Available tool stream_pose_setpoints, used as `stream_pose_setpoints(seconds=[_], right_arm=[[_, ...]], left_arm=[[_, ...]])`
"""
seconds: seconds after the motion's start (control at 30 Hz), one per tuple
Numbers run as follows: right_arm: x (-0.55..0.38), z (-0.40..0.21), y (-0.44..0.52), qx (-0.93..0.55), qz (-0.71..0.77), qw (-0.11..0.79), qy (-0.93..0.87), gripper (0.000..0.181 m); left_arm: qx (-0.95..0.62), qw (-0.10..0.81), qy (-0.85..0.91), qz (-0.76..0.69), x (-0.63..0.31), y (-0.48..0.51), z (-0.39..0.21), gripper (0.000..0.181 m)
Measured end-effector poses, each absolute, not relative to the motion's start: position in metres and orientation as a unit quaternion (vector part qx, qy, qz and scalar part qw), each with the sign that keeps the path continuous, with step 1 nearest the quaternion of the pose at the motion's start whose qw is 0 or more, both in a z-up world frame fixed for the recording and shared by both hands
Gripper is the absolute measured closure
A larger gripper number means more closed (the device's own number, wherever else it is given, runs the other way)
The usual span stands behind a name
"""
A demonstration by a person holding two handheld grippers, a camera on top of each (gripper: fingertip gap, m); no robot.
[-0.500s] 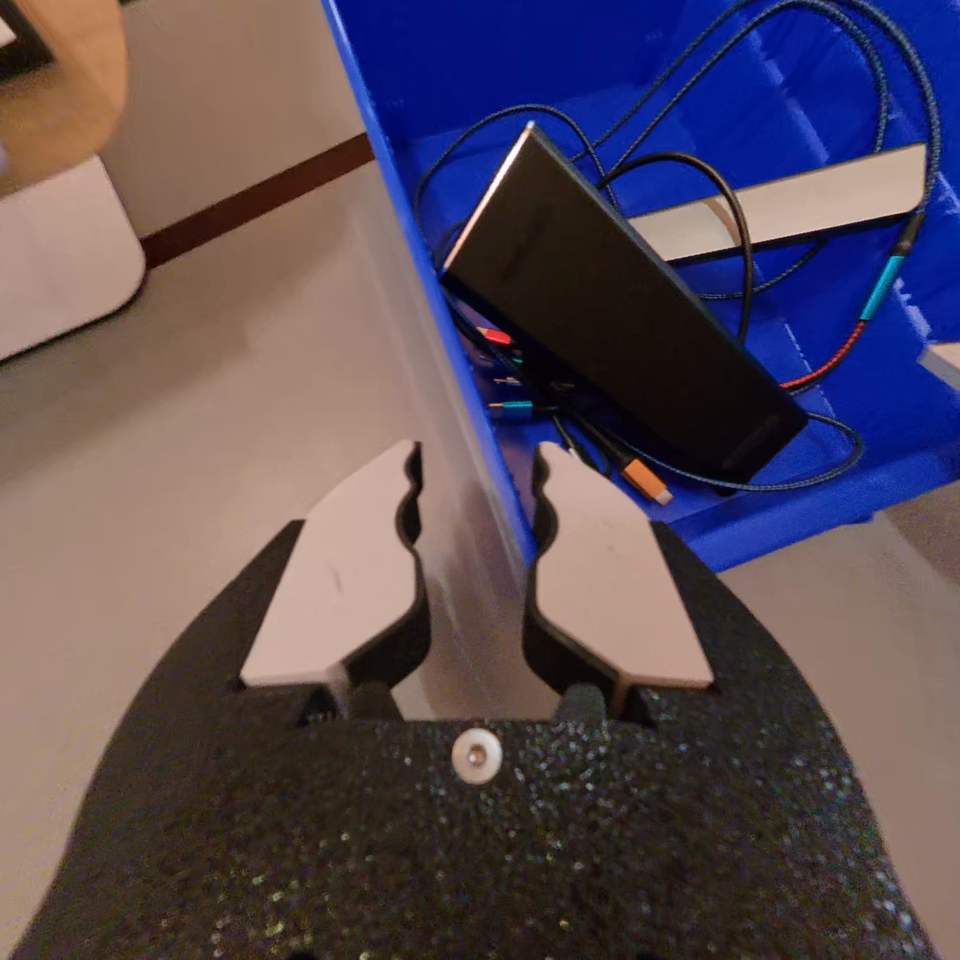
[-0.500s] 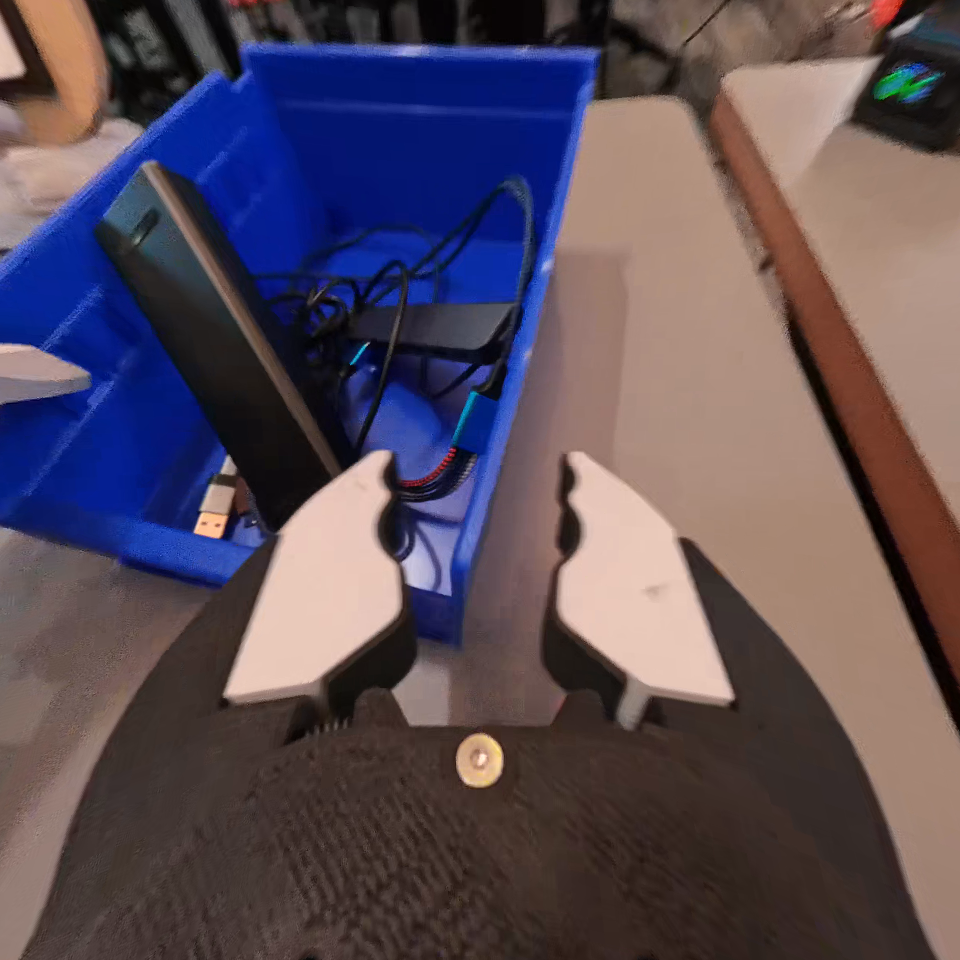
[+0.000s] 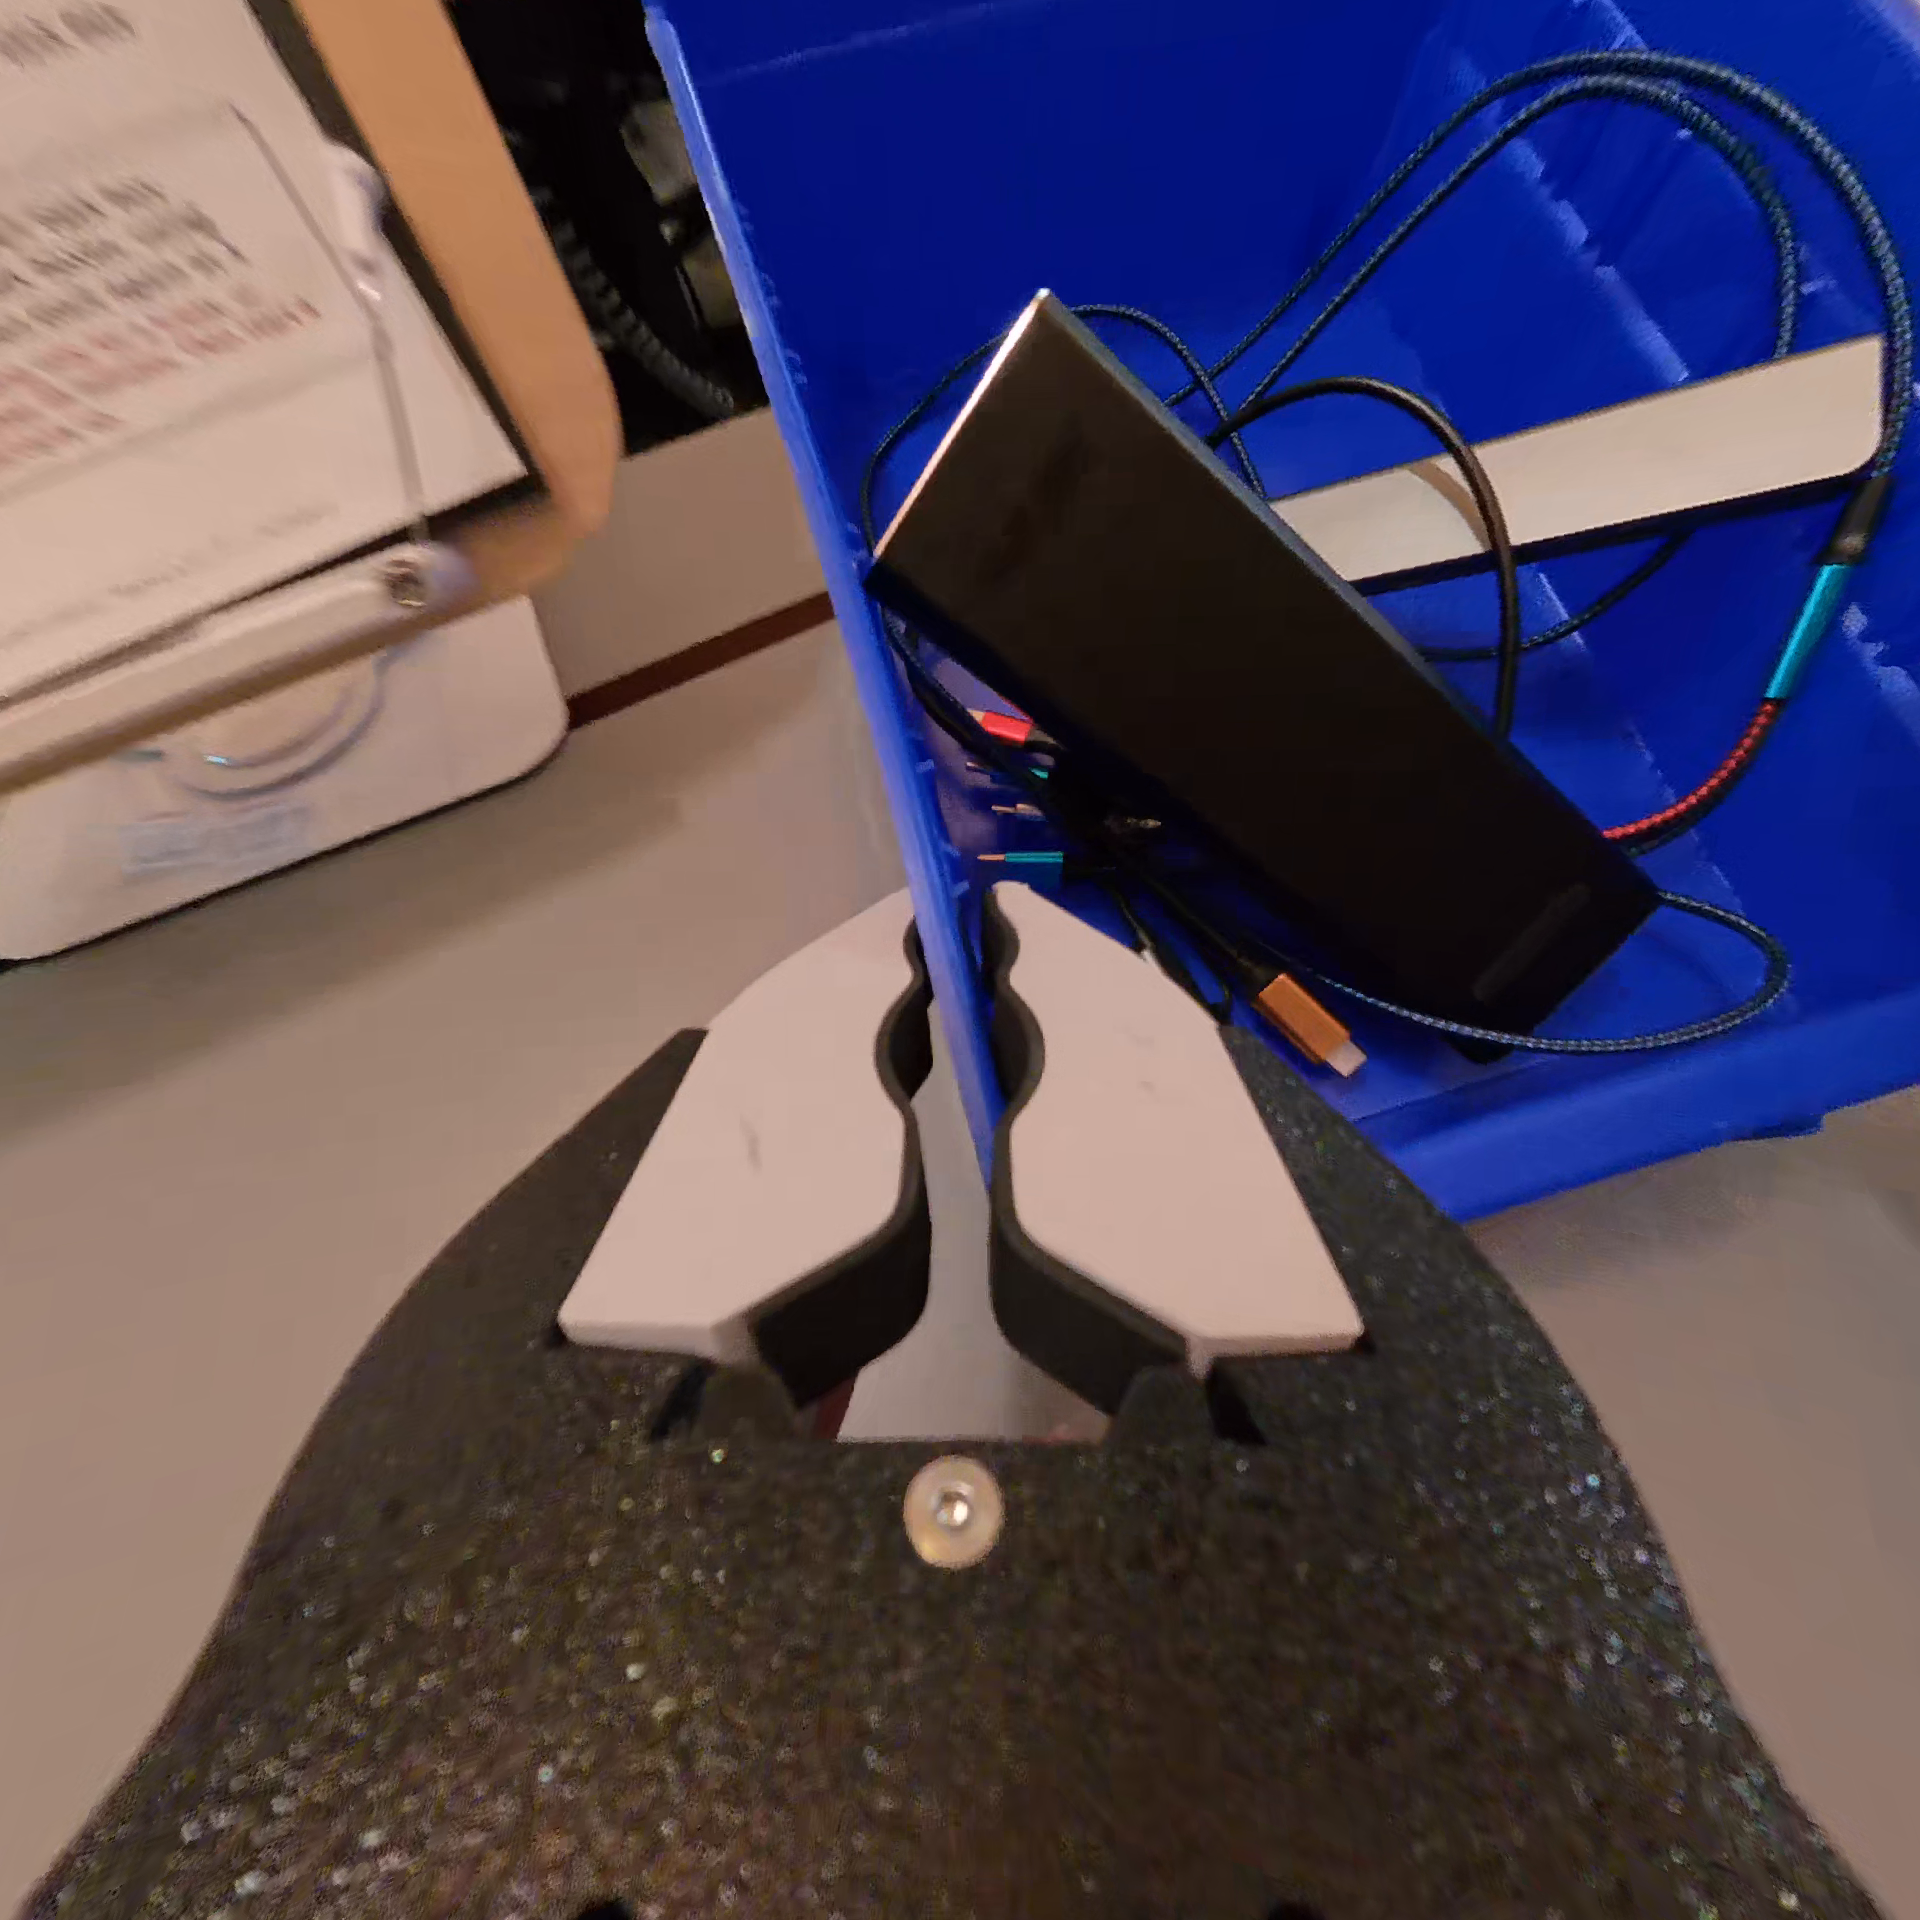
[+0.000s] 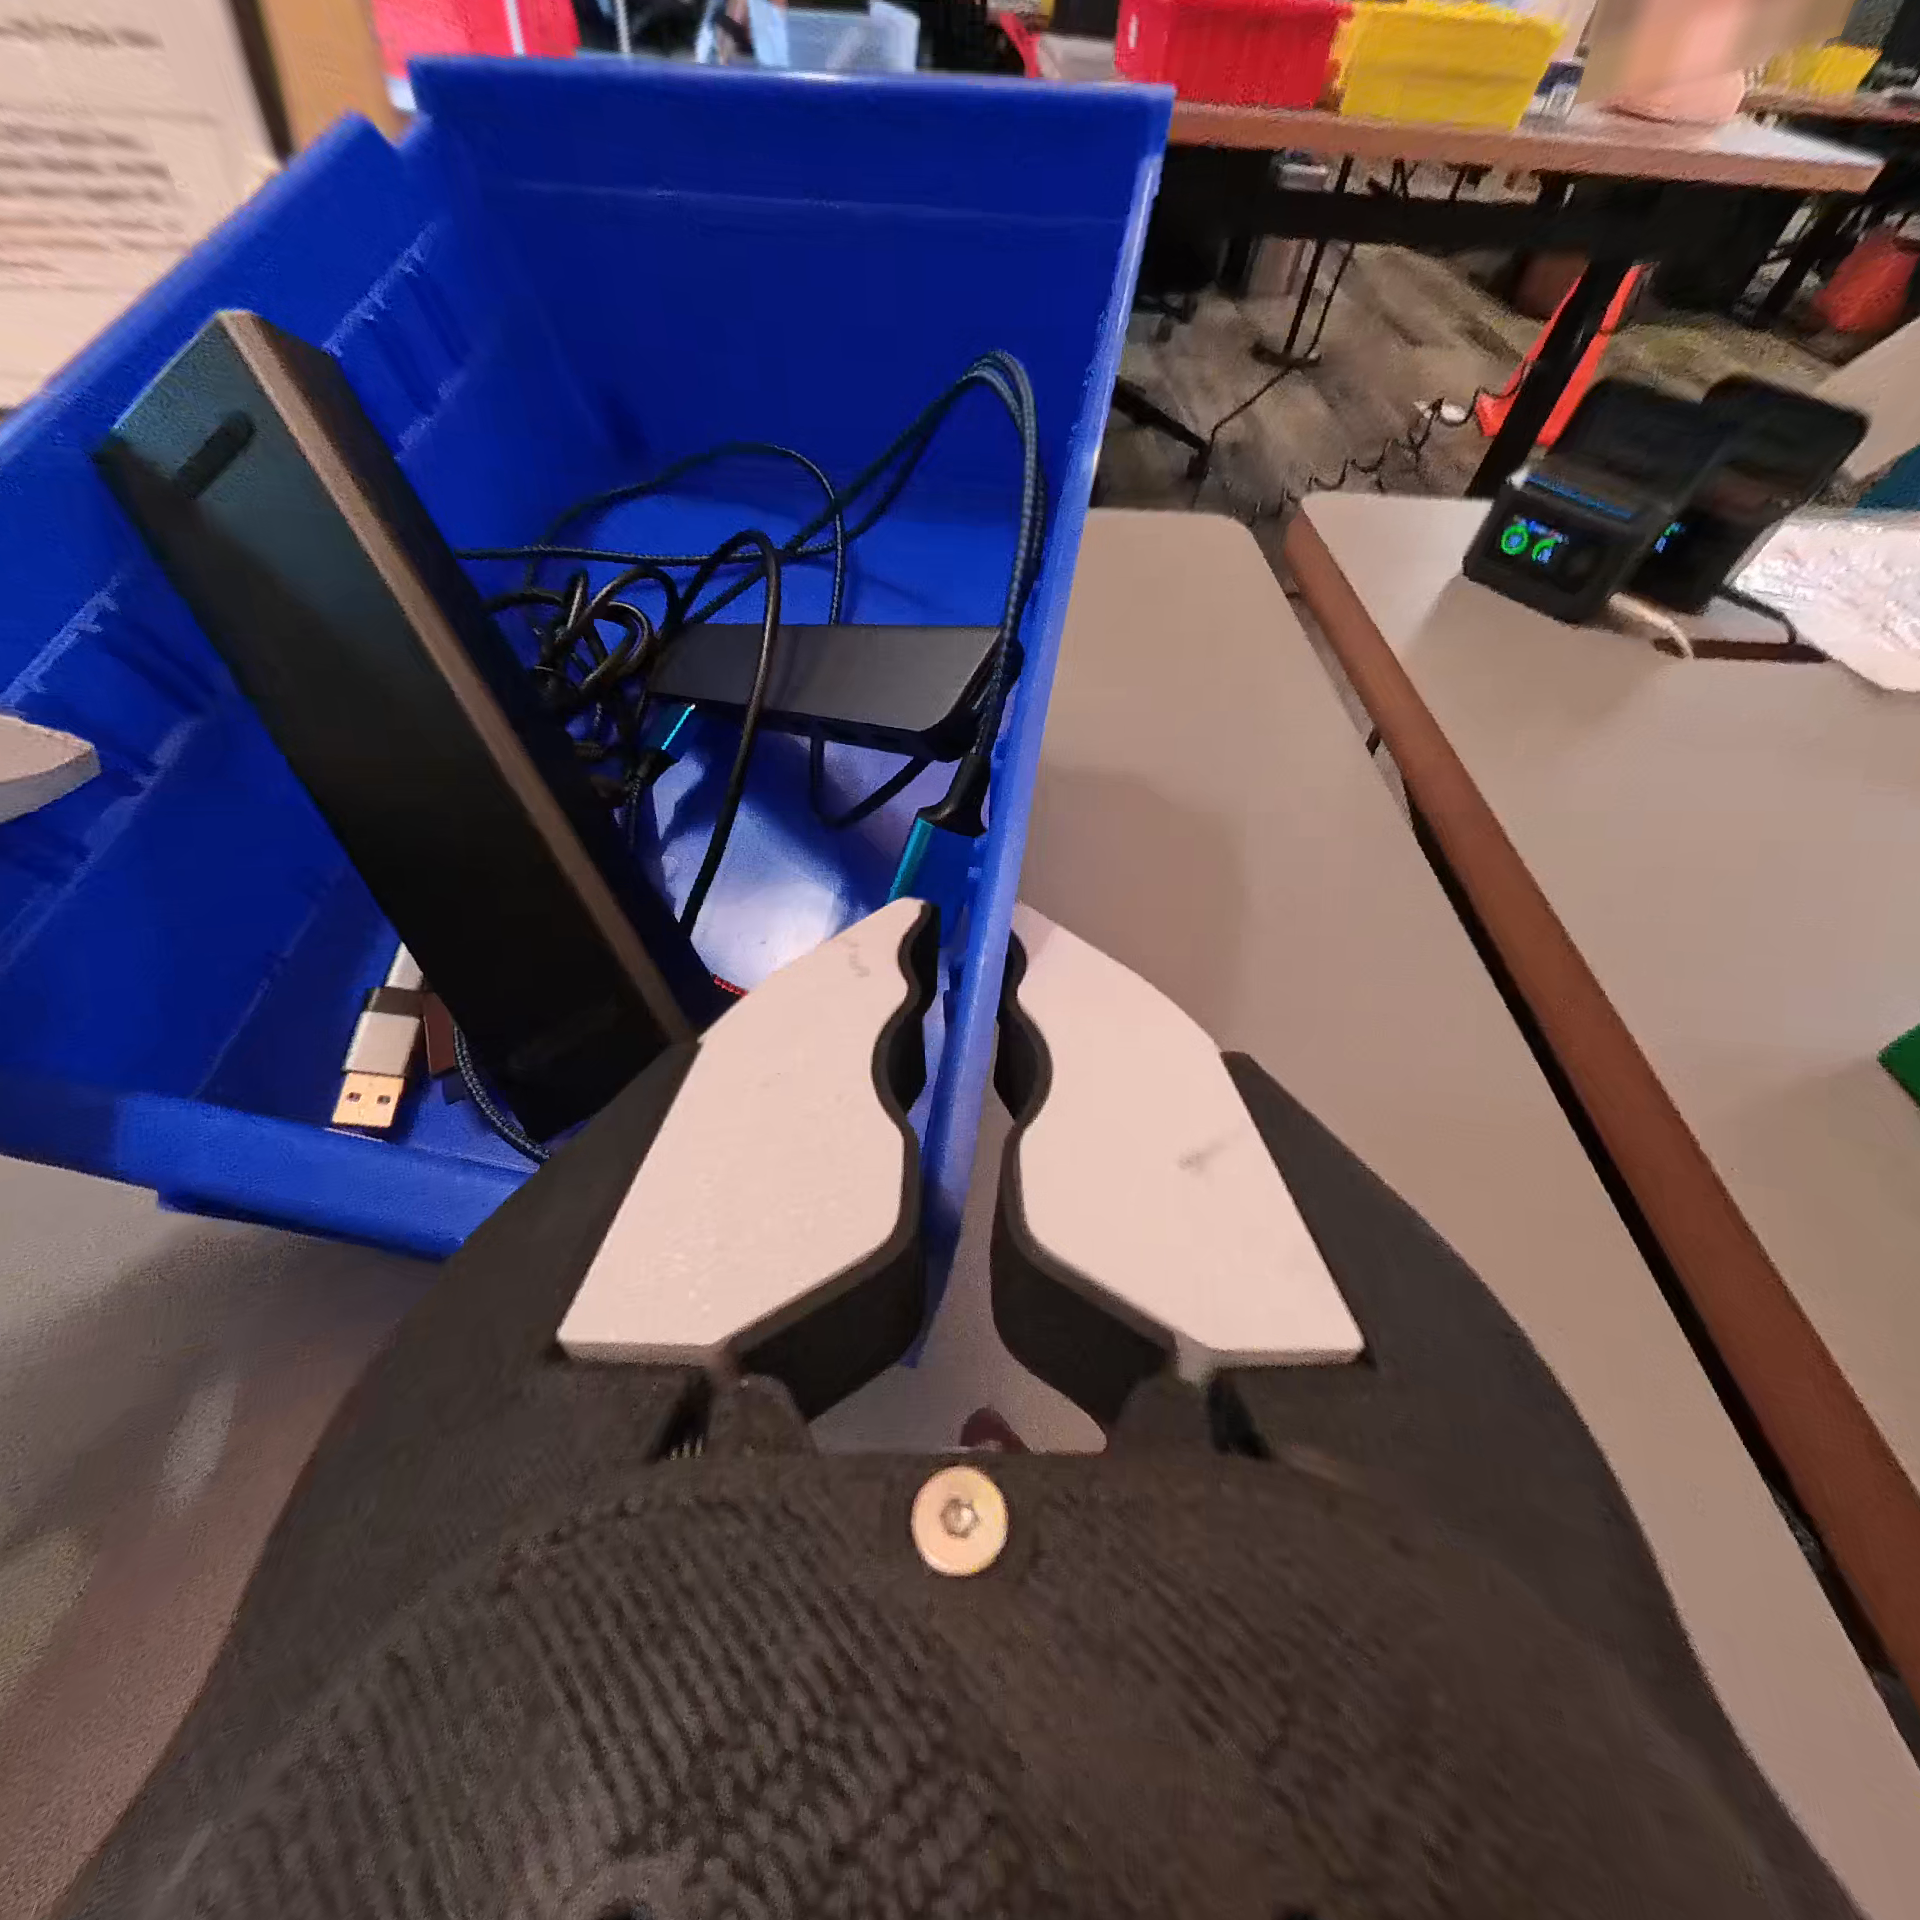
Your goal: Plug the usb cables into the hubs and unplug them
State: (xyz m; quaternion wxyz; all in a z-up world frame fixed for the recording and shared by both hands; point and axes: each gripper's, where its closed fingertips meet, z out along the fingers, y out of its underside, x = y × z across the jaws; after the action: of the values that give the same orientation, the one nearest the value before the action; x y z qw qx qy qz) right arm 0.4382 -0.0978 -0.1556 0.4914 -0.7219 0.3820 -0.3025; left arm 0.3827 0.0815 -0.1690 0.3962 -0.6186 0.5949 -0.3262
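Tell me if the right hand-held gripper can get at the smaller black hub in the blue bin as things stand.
Probably not yet. The right hand-held gripper is shut on the blue bin wall, and cables drape over the smaller black hub. It must let go first.

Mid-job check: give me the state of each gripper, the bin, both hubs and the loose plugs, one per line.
Left gripper: shut on the blue bin's left wall.
Right gripper: shut on the bin's right wall.
Blue bin: tilted, held by both side walls.
Large black hub: propped at a slant inside the bin.
Small black hub: lying flat among tangled cables.
Silver plug: loose, unplugged.
Orange plug: loose, unplugged.
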Motion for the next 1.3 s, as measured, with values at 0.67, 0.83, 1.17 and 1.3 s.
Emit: stream_pose_setpoints(seconds=[0.67, 0.83, 1.17, 1.3], right_arm=[[0.123, -0.211, 0.087, -0.829, -0.098, 0.487, 0.255, 0.163], [0.093, -0.215, 0.103, -0.838, -0.094, 0.481, 0.239, 0.153], [0.142, -0.08, 0.145, -0.79, -0.06, 0.587, 0.163, 0.098], [0.2, -0.067, 0.266, -0.82, -0.021, 0.548, 0.164, 0.093]], left_arm=[[-0.745, 0.367, 0.532, -0.164, 0.021, 0.232, -0.2, 0.177], [-0.759, 0.348, 0.516, -0.192, -0.005, 0.252, -0.211, 0.177], [-0.716, 0.332, 0.511, -0.342, -0.019, 0.284, -0.175, 0.117], [-0.73, 0.287, 0.469, -0.406, 0.001, 0.358, -0.136, 0.118]])
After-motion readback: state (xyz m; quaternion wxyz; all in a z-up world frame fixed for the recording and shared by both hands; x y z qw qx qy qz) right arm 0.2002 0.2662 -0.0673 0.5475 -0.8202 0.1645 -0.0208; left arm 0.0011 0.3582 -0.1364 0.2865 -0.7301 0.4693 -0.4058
